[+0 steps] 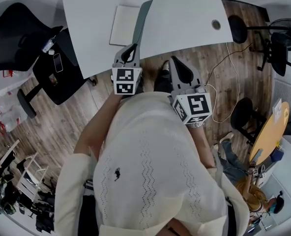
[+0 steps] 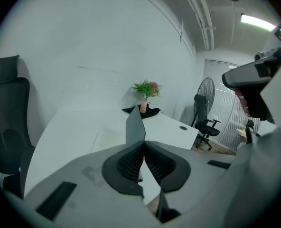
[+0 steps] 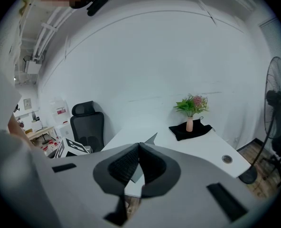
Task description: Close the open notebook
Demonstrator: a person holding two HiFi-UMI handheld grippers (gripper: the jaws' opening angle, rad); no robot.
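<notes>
The notebook lies on the white desk (image 1: pixel 185 26), its pale left page (image 1: pixel 124 25) flat. Its grey cover (image 1: pixel 142 19) stands up on edge, tilted. My left gripper (image 1: pixel 131 49) is at the near end of that cover. In the left gripper view the cover (image 2: pixel 135 126) rises straight out of the closed tips of the left gripper (image 2: pixel 143 144), which is shut on it, with the page (image 2: pixel 108 139) to its left. My right gripper (image 1: pixel 174 63) hangs over the floor just off the desk's near edge, shut and empty; the right gripper (image 3: pixel 139 146) sees the cover (image 3: pixel 151 139) beyond its tips.
A black office chair (image 1: pixel 17 38) stands left of the desk. A small vase of flowers (image 3: pixel 190 123) on a black cloth sits at the desk's far end, near a cable hole (image 1: pixel 216 24). A standing fan (image 3: pixel 278 113) and more chairs (image 1: pixel 244 31) are to the right.
</notes>
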